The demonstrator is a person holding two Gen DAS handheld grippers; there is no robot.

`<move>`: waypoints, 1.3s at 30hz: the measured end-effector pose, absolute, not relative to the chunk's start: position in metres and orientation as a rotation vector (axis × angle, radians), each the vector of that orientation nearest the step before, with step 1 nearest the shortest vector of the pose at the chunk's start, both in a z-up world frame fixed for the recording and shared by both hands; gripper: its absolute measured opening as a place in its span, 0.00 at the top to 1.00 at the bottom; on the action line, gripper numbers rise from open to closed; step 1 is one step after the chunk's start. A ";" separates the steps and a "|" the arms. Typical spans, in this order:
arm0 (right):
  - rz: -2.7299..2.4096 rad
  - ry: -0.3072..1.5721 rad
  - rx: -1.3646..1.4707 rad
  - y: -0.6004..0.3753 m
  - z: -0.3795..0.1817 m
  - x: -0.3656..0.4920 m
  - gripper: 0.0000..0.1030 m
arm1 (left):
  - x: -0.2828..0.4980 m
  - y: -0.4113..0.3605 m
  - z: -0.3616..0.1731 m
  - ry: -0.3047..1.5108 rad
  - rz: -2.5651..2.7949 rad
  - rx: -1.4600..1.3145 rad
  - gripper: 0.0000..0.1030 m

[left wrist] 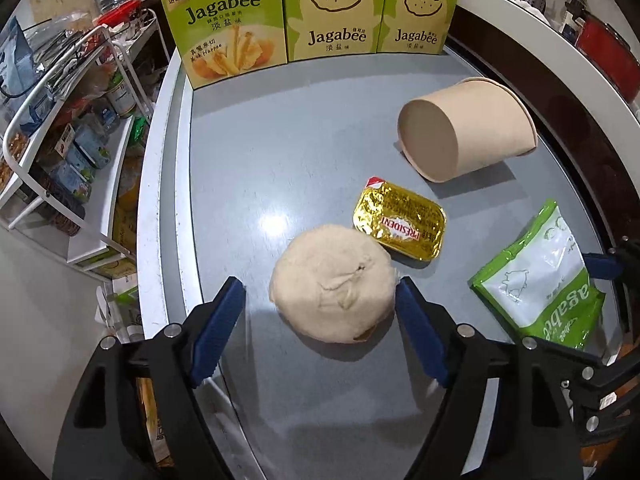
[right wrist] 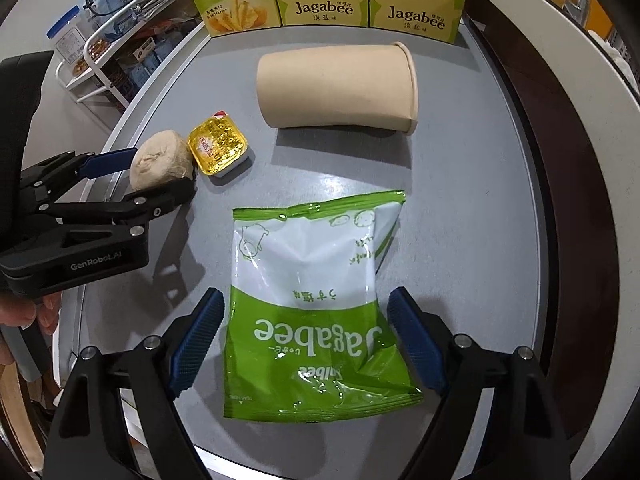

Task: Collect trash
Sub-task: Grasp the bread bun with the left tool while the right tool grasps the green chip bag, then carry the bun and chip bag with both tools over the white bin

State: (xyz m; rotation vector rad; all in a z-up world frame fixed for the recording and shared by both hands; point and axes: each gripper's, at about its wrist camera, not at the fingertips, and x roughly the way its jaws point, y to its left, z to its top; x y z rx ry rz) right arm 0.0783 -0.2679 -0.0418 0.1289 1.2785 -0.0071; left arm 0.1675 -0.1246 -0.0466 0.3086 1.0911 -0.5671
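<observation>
1. The bun (left wrist: 332, 284) lies on the grey table (left wrist: 280, 152), between the two blue pads of the left gripper (left wrist: 320, 292)
2. In the left wrist view the right-hand pad looks to touch the bun's edge, while a strip of bare table shows between the left-hand pad and the bun
3. In the right wrist view the left gripper (right wrist: 160, 164) reaches in from the left with one finger on each side of the bun (right wrist: 160, 164); whether both pads press on it cannot be told
4. So the left gripper stands partly open around the bun, with no firm grip shown
5. The butter tub (left wrist: 400, 224), with a gold foil lid, sits just beyond the bun and to its right, almost touching it
6. The snack bag (right wrist: 316, 312), green and white, lies flat on the table between the pads of the right gripper (right wrist: 304, 324)
7. The right gripper stands wide open; its pads are just beside the bag's two side edges, and no squeeze shows in the bag
8. In the left wrist view the bag (left wrist: 536, 276) lies to the right of the bun, with a pad of the right gripper (left wrist: 600, 266) showing past it
9. The paper cup (right wrist: 336, 92) lies on its side beyond the bag, apart from both grippers
10. Three green boxes (left wrist: 332, 12) stand upright in a row at the far edge of the table
11. A hand (right wrist: 24, 316) holds the left gripper's handle at the left edge of the right wrist view
</observation>
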 end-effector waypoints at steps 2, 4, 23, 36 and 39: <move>-0.007 1.279 0.120 -0.267 -0.043 0.078 0.24 | 0.168 -0.125 -0.047 1.090 -0.567 0.309 0.24; -0.001 1.278 0.104 -0.265 -0.042 0.078 0.26 | 0.168 -0.126 -0.045 1.085 -0.574 0.312 0.33; 0.017 1.261 0.070 -0.257 -0.044 0.066 0.26 | 0.159 -0.122 -0.041 1.069 -0.582 0.336 0.49; 0.014 1.219 0.108 -0.261 -0.034 0.062 0.22 | 0.136 -0.108 -0.035 1.051 -0.584 0.331 0.49; -0.012 1.225 0.095 -0.260 -0.036 0.067 0.20 | 0.134 -0.104 -0.035 1.058 -0.578 0.319 0.49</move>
